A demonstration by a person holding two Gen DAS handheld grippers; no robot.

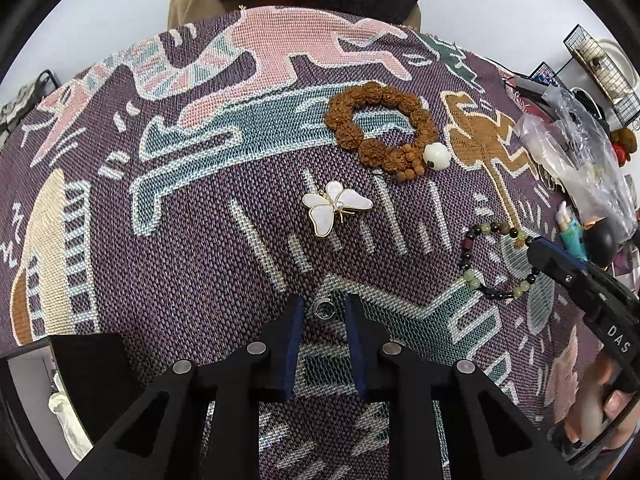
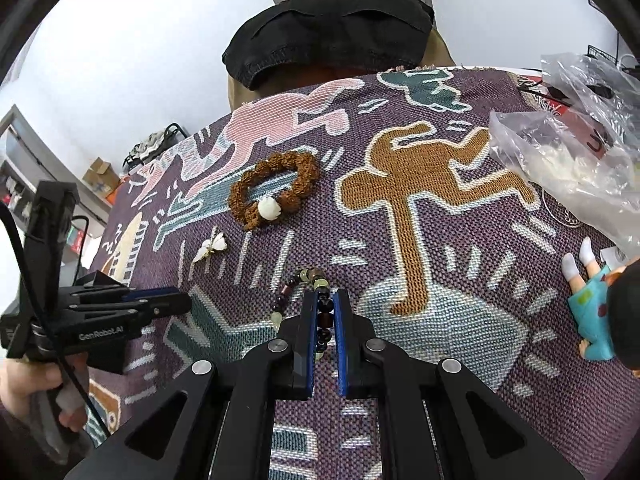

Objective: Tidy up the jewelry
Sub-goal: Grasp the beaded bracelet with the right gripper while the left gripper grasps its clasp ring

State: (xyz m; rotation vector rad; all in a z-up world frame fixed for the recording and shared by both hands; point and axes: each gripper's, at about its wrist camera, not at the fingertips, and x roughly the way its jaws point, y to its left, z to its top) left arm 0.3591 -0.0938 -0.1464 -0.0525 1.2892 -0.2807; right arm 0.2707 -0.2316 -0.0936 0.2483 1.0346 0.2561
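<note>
— Between the left gripper's (image 1: 325, 307) narrow jaws lies a small ring (image 1: 322, 309), pads not visibly touching it.
— And the right gripper (image 2: 325, 314)?
— Clamped on the bead bracelet (image 2: 316, 300). Brooch (image 1: 335, 207) and brown bracelet (image 1: 380, 130) lie beyond, unsorted.

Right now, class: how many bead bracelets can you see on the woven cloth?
2. The brown seed bracelet lies toward the cloth's far side; the mixed-bead bracelet sits nearer, clamped in the right gripper. The plastic bags could hide more.
</note>
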